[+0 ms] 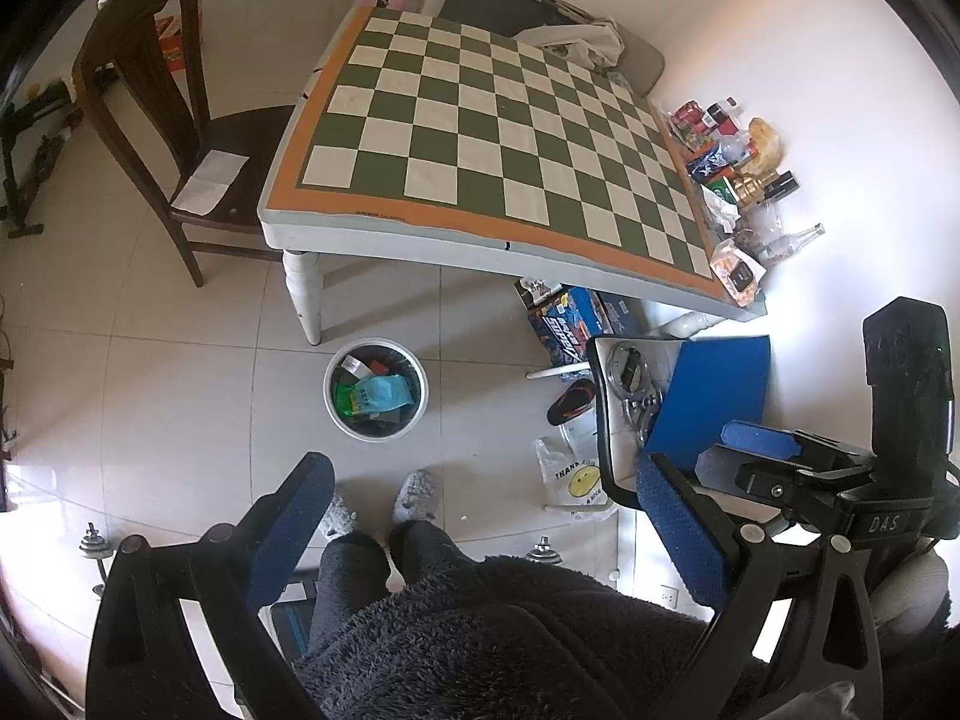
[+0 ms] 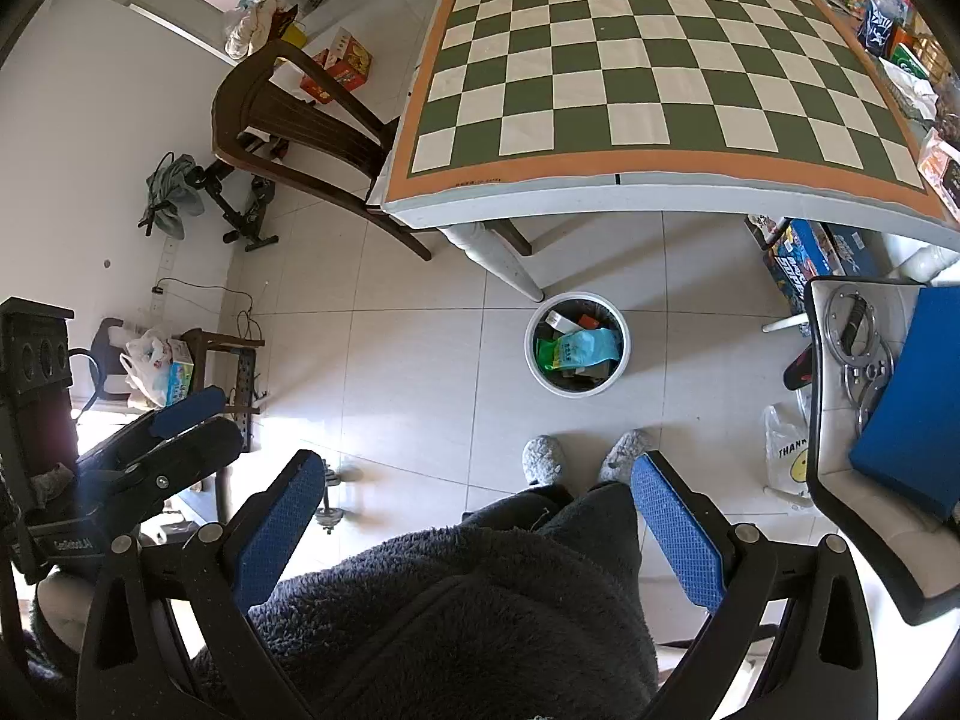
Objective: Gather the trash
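A white trash bin (image 1: 376, 388) stands on the tiled floor by the table leg, holding a blue packet, a green packet and boxes; it also shows in the right wrist view (image 2: 577, 345). My left gripper (image 1: 480, 492) is open and empty, held high above my legs and slippers. My right gripper (image 2: 477, 489) is open and empty too, and shows at the right of the left wrist view (image 1: 720, 450). Packets, cans and bottles (image 1: 735, 180) lie piled along the right edge of the checkered table (image 1: 480, 138).
A dark wooden chair (image 1: 162, 120) stands left of the table. A white chair (image 2: 870, 420) with metal rings and a blue board is at the right. A plastic bag (image 1: 573, 480), a sandal and boxes lie on the floor. Dumbbells are near my feet.
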Tool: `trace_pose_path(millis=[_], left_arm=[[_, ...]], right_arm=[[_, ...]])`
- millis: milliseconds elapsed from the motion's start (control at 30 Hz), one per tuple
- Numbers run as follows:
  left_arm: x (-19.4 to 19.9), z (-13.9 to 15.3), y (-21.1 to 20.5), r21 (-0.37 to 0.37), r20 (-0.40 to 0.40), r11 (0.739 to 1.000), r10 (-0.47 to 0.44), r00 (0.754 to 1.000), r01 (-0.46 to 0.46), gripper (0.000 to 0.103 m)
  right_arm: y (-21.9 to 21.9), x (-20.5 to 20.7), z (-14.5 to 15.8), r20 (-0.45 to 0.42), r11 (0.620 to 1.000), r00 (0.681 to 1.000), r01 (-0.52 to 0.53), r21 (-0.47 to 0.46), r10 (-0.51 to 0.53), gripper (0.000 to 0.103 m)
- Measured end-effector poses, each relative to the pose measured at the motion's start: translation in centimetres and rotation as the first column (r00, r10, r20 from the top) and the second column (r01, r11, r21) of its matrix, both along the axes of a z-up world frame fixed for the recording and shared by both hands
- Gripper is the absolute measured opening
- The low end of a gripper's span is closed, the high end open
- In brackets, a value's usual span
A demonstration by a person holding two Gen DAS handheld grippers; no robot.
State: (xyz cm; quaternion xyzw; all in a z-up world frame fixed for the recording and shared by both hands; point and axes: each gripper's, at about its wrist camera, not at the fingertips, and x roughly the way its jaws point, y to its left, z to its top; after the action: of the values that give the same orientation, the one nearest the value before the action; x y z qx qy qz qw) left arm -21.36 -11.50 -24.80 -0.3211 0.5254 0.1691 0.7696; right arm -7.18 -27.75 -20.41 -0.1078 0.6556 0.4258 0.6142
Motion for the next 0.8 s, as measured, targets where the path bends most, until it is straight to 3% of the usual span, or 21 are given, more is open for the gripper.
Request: trace_pose_path(millis=[800], left_arm=[[-0.21, 0.06, 0.33, -0.002, 0.002, 1.000, -0.001, 1.000, 0.001, 0.103]], right_arm=[[0.37, -0.10, -0.01, 0.000, 1.000, 1.000, 0.004, -0.001, -0.004, 0.103]])
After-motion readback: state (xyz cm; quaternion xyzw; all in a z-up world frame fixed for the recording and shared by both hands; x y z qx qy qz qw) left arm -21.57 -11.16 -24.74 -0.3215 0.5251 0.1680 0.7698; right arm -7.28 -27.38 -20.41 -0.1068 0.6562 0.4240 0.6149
